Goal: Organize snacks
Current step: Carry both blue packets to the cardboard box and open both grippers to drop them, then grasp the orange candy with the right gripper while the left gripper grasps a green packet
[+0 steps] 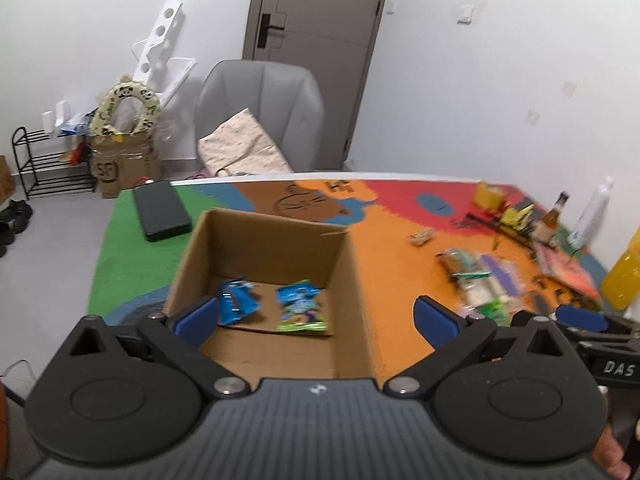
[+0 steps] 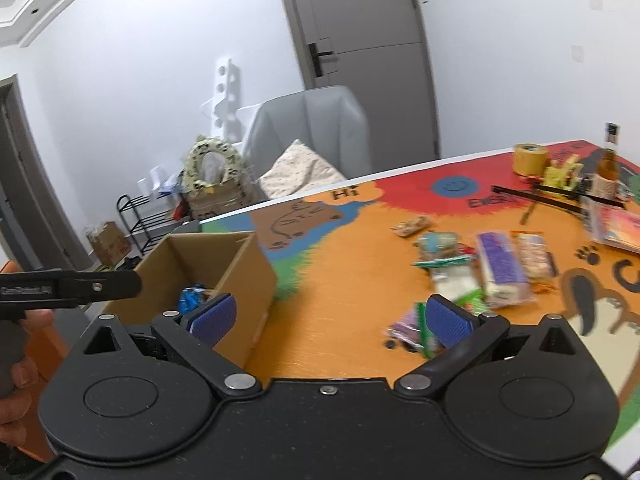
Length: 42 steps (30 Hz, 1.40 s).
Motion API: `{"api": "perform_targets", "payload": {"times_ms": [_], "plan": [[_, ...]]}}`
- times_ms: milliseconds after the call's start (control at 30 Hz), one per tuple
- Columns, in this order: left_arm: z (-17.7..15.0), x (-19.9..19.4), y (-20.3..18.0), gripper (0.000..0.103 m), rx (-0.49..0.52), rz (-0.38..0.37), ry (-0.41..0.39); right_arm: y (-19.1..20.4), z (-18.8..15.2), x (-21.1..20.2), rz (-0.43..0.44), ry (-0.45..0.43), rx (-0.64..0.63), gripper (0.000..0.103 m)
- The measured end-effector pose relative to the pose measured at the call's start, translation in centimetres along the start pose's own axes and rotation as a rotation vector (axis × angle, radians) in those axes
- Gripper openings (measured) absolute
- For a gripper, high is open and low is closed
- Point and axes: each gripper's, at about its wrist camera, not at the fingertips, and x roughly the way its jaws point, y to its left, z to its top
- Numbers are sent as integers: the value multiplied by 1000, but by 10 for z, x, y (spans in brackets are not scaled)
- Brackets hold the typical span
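1. The left gripper is seen spread wide and empty, its blue pads apart above the near rim of the cardboard box.
2. The right gripper is likewise released, with nothing between its pads; it is pointed at the bare orange part of the table, with the box to its left and the snacks to its right.
3. Two packets are already lying flat on the box floor: a blue packet on the left and a green packet just beside it on the right.
4. The remaining snacks are left in a loose heap on the table, right of the box and well apart from it; among them a purple-wrapped bar can be made out, though the heap is blurred.
5. These packets are judged to be light, soft and crinkly, with glossy film that may be slippery; the contents are probably brittle and could be crushed by a hard squeeze.
6. A packet is best taken across its narrow width, near a sealed end or edge, where the film is flat and the pads can close without pressing on the filling.
7. The task is judged partly done, with several packets still to be moved into the box.
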Motion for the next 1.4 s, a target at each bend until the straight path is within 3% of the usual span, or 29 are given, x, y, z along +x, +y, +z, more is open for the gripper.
{"api": "perform_targets", "payload": {"times_ms": [400,700,900,1400], "plan": [[-14,-6,-46,103,27,-133,5,-46,-28,-30,-78,-38,51,103],[-24,11,-88,103,108,-150,63,-77,-42,-44,-123,-42,52,103],[-34,28,-115,103,150,-190,92,-99,-47,-39,-97,-27,81,103],[-46,90,-157,98,157,-204,139,-142,-63,-12,-120,32,110,103]]}}
